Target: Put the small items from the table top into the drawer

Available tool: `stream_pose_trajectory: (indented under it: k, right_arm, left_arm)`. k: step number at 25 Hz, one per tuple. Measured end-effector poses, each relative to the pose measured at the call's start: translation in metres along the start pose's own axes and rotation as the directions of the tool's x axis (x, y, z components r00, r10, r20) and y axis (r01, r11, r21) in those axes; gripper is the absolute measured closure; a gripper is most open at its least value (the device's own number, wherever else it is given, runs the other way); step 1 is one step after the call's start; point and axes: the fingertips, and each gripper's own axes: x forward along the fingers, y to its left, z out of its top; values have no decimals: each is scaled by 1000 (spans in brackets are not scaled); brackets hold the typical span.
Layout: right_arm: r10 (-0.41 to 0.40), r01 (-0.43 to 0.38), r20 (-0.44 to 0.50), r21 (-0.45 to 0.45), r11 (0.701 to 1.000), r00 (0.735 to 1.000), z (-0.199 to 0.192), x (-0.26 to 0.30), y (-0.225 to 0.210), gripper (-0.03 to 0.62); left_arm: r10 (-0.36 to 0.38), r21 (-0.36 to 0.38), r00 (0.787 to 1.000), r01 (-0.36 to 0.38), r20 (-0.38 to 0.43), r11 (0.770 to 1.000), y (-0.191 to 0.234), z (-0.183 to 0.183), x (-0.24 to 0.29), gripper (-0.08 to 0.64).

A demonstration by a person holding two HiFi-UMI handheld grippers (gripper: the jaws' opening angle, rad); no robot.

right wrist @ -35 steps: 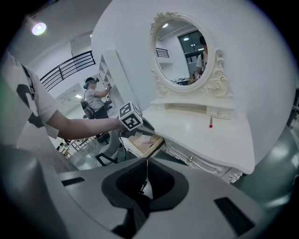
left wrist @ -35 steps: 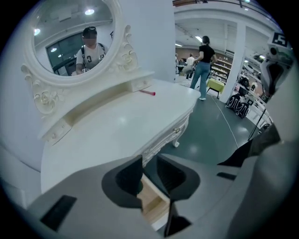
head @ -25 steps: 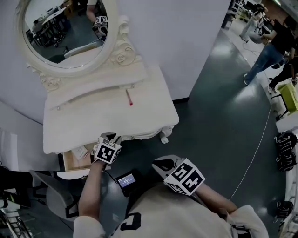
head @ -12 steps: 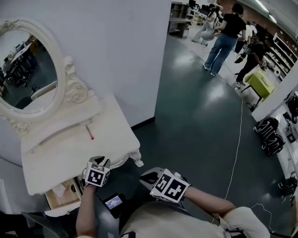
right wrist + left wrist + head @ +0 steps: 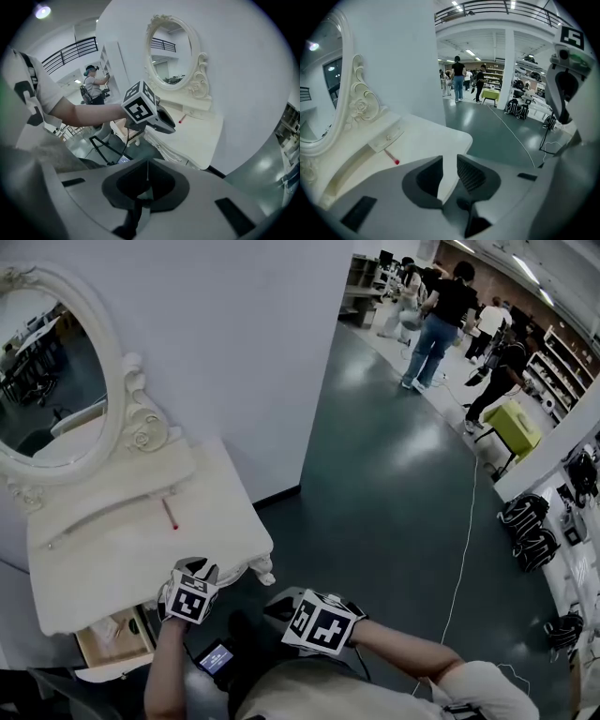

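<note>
While the head view has swung right since a second ago, pushing the oval mirror [image 5: 47, 381] and the white desk [image 5: 103, 559] toward nine o'clock, the red-tipped stick [image 5: 170, 514] stays on the desk top below the mirror. The open drawer [image 5: 86, 651] lies at eight o'clock of the left gripper [image 5: 192, 570], which has drifted away from it to the desk's front edge, fingers released and empty. At four o'clock of it, the right gripper [image 5: 281, 604] stays near the person's chest, fingers clenched on nothing.
</note>
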Motion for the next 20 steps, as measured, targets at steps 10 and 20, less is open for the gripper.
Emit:
stream_pose_trajectory:
  k: [10, 20]
  right_arm:
    - [-15, 15, -22, 35, 999, 1000, 60, 45, -21, 565]
    - [-4, 7, -46, 81, 997, 999, 89, 81, -39, 565]
  left_arm:
    - [-18, -50, 997, 22, 78, 999, 73, 8, 0, 420]
    - [21, -148, 994, -5, 105, 989, 132, 6, 16, 420]
